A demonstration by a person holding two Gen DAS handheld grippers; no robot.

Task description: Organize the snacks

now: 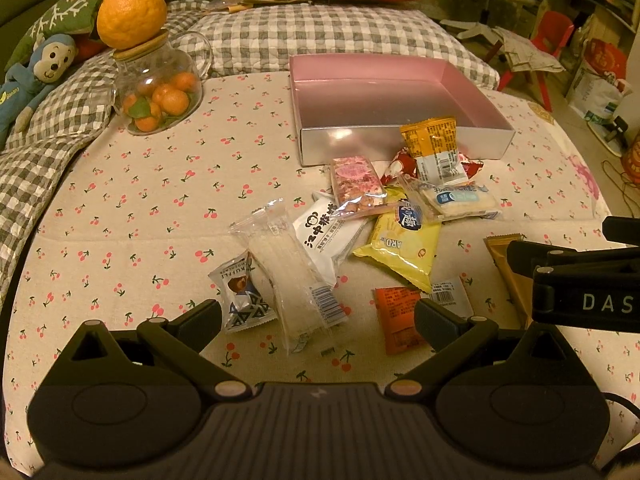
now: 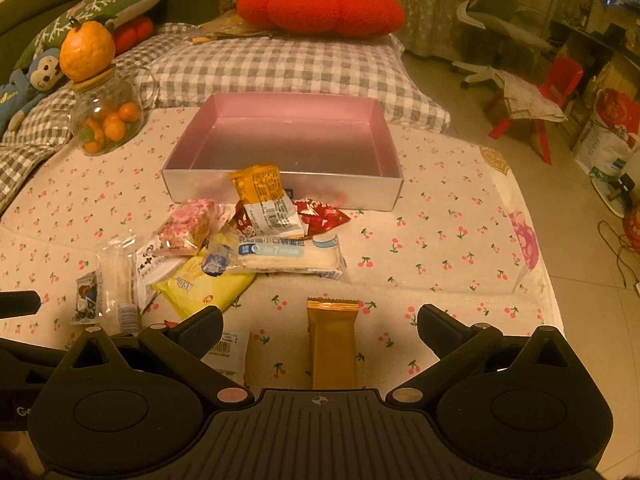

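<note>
Both tools are hovering released: the right tool [image 2: 320,320] should be straddling the gold bar [image 2: 333,344] squarely, the left tool [image 1: 318,320] the clear packet [image 1: 292,268].

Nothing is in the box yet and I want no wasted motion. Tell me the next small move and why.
Probably lower the right tongs onto the gold bar packet and close. Both tongs are open and hold nothing; that packet lies alone, lengthwise between the right fingers, apart from the heap, so it looks like the easiest grab. The pink box beyond the heap holds no snacks.
</note>
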